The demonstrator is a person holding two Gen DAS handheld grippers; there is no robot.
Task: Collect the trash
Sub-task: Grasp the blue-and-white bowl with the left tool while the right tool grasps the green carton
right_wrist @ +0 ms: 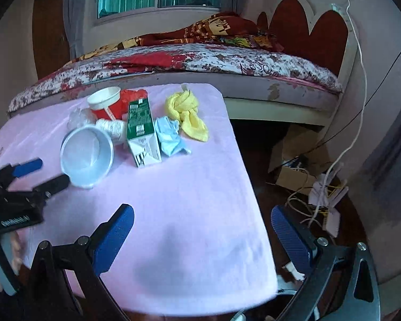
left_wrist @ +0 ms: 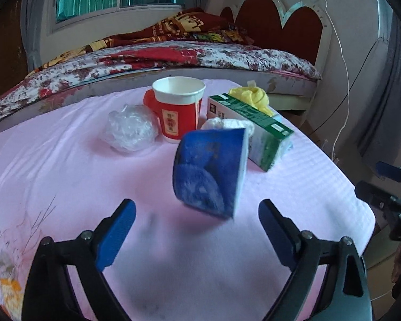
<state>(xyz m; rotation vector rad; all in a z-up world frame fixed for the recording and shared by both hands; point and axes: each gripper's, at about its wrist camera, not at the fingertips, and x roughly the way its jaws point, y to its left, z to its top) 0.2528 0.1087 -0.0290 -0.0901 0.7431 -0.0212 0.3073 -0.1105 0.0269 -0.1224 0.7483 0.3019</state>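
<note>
A blue paper cup (left_wrist: 208, 171) lies tilted on its side on the pink tablecloth (left_wrist: 66, 176), just ahead of my left gripper (left_wrist: 196, 222). That gripper is open and its pads are clear of the cup. In the right wrist view the cup's white mouth (right_wrist: 87, 155) faces me, right at the tips of the left gripper (right_wrist: 53, 172). Behind the cup stand a red paper cup (left_wrist: 177, 107), a wad of clear plastic (left_wrist: 131, 131), a white wad (left_wrist: 222, 123), a green carton (left_wrist: 251, 128) and a yellow cloth (left_wrist: 251, 96). My right gripper (right_wrist: 203, 230) is open and empty over the table's near right part.
A crumpled light blue paper (right_wrist: 171, 136) lies beside the green carton (right_wrist: 141, 133). The table's right edge (right_wrist: 243, 155) drops to a floor with cardboard boxes (right_wrist: 291, 160) and cables (right_wrist: 320, 200). A bed (right_wrist: 200, 61) runs behind the table.
</note>
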